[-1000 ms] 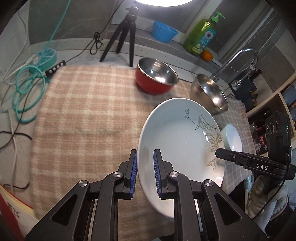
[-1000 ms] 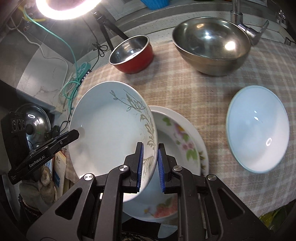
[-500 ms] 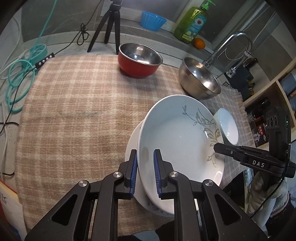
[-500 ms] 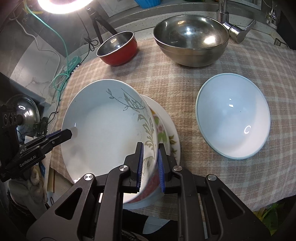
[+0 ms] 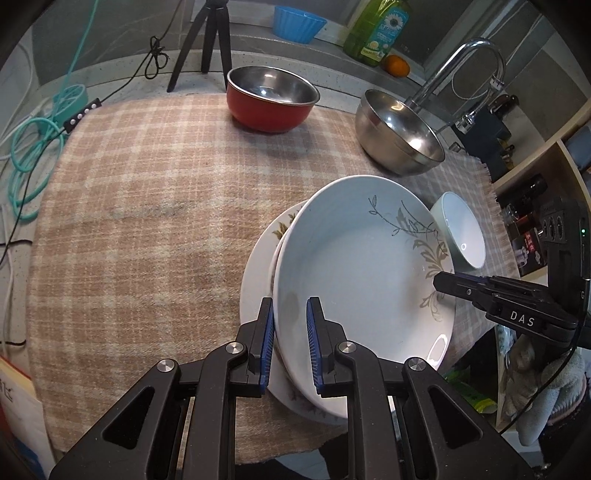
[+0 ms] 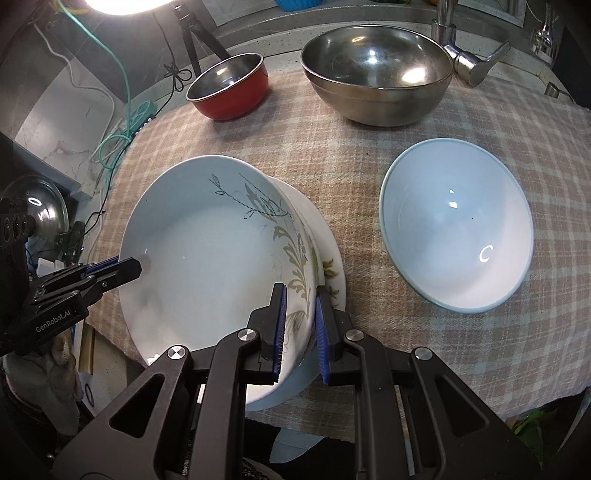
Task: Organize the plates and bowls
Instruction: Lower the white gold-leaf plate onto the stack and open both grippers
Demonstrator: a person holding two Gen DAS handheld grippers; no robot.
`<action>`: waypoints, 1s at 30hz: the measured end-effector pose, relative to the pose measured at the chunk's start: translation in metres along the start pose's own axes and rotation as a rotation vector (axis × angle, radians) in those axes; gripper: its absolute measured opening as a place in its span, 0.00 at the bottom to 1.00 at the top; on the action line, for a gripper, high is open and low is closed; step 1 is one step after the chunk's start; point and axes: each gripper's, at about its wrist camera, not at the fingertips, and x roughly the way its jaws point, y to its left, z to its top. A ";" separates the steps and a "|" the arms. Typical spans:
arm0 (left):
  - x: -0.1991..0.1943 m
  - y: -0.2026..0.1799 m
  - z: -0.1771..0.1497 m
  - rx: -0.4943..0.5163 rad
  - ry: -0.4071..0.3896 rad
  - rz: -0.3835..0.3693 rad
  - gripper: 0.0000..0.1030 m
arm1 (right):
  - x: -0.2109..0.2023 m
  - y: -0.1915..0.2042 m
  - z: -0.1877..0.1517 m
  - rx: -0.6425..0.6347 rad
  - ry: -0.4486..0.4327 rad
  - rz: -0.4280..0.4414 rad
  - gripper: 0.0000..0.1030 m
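Note:
A white deep plate with a grey leaf pattern point(image 5: 362, 266) point(image 6: 207, 258) rests tilted on a floral plate point(image 5: 258, 266) point(image 6: 328, 258) near the front edge of the checked cloth. My left gripper point(image 5: 290, 343) is shut on the leaf plate's left rim. My right gripper point(image 6: 299, 332) is shut on its right rim; it shows in the left wrist view point(image 5: 454, 280). A pale blue bowl point(image 6: 458, 229) point(image 5: 461, 229) sits to the right.
A red bowl with a steel inside point(image 5: 271, 98) point(image 6: 231, 86) and a large steel bowl point(image 5: 399, 134) point(image 6: 376, 70) stand at the back. A faucet point(image 5: 465, 70), a tripod point(image 5: 207, 40), cables point(image 5: 33, 140) and a soap bottle point(image 5: 380, 29) lie beyond the cloth.
Both grippers have lowered the leaf plate down onto the floral plate, which now shows beneath it. The grip on both rims is unchanged.

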 end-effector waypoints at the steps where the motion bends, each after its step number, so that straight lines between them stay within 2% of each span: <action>1: 0.001 0.000 0.000 0.001 0.006 0.003 0.15 | 0.000 0.001 0.000 -0.010 -0.002 -0.010 0.15; 18: 0.005 -0.006 -0.002 0.051 0.018 0.054 0.15 | 0.004 0.019 -0.004 -0.159 -0.009 -0.146 0.18; 30: 0.005 -0.007 -0.002 0.058 0.022 0.055 0.15 | 0.002 0.019 -0.004 -0.162 -0.016 -0.139 0.19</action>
